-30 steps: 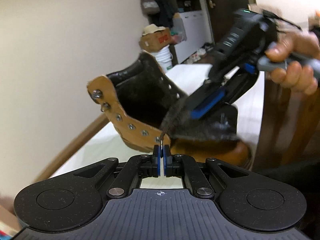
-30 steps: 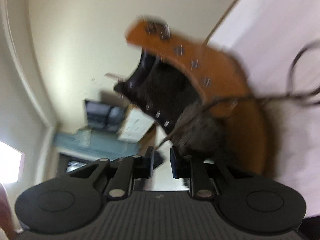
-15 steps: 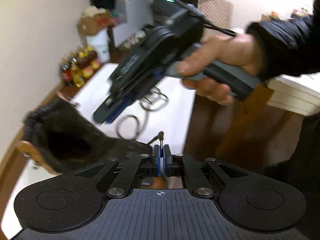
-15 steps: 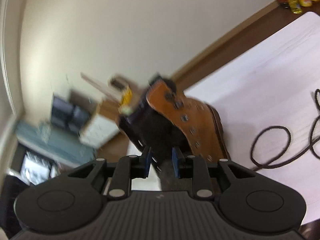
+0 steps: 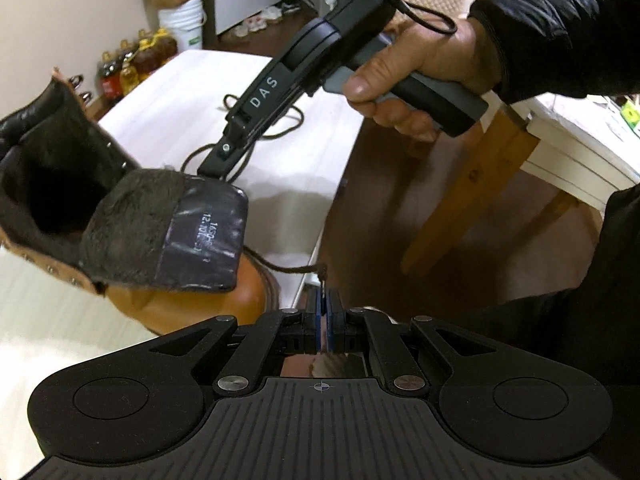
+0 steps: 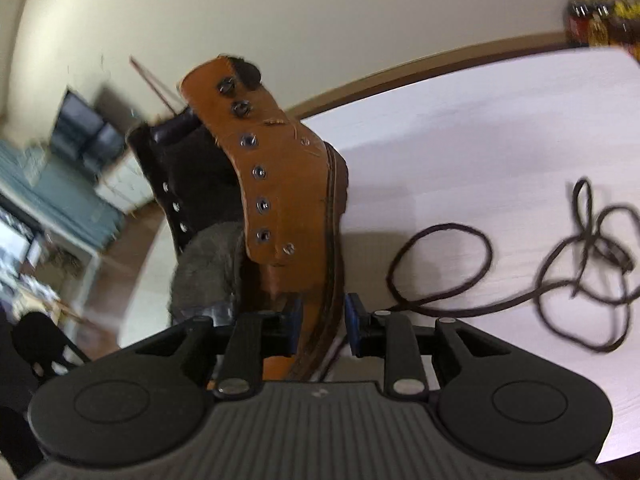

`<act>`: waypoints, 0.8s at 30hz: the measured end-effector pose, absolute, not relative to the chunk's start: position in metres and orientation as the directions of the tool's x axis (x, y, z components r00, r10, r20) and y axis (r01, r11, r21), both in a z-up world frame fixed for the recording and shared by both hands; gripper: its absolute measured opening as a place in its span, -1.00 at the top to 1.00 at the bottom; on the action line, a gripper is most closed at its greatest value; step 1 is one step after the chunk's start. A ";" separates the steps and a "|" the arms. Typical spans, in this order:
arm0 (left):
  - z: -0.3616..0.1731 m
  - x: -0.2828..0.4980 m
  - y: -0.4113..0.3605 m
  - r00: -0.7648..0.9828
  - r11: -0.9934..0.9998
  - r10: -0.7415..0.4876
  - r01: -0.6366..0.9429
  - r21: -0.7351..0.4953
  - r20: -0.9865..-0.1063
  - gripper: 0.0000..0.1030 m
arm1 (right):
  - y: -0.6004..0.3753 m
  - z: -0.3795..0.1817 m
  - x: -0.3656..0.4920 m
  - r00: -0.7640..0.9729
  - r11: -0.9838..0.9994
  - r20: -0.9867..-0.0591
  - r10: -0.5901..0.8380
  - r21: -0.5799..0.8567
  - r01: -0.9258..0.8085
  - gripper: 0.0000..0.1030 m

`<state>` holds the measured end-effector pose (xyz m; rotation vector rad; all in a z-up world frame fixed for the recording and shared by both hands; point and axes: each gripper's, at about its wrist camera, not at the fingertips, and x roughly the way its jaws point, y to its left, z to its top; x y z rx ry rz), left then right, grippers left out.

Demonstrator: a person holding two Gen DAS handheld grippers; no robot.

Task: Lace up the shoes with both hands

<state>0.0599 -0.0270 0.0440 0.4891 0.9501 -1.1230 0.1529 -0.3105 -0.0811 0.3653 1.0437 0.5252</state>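
A tan boot (image 5: 192,300) lies on the white table (image 5: 172,100), its dark furry tongue (image 5: 160,232) flopped out with the label up. My left gripper (image 5: 322,284) is shut on the tip of the dark brown lace (image 5: 292,270), which runs back under the toe. A hand (image 5: 420,64) holds my right gripper (image 5: 212,168) just behind the tongue. In the right wrist view the boot's eyelet flap (image 6: 260,184) faces me. My right gripper (image 6: 322,320) has its jaws apart astride the sole edge (image 6: 332,240); the pads do not visibly press. Loose lace (image 6: 440,264) loops on the table.
The table's front edge (image 5: 320,240) drops to brown floor right of the boot. A wooden leg (image 5: 472,184) of a second table stands to the right. Bottles (image 5: 136,60), a white bucket (image 5: 182,20) and a cardboard box sit by the far wall.
The left view has swung so the boot sits lower left with its tongue label showing. The right gripper has widened slightly and come down close to the boot, now straddling its sole edge.
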 end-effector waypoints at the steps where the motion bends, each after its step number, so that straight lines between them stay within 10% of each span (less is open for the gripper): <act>1: 0.047 0.061 -0.025 0.124 0.398 -0.535 0.909 -0.120 -0.836 0.96 | -0.305 -0.083 0.154 0.378 0.791 -0.696 0.611 0.557 -0.253 0.50; 9: 0.078 0.076 -0.016 0.180 0.474 -0.516 0.874 -0.104 -0.837 0.96 | -0.290 -0.070 0.161 0.382 0.529 -0.421 0.823 0.813 -0.243 0.56; 24: 0.113 0.107 -0.009 0.291 0.558 -0.491 0.829 -0.040 -0.821 0.96 | -0.224 -0.036 0.228 0.536 0.736 -0.616 0.578 0.677 -0.016 0.50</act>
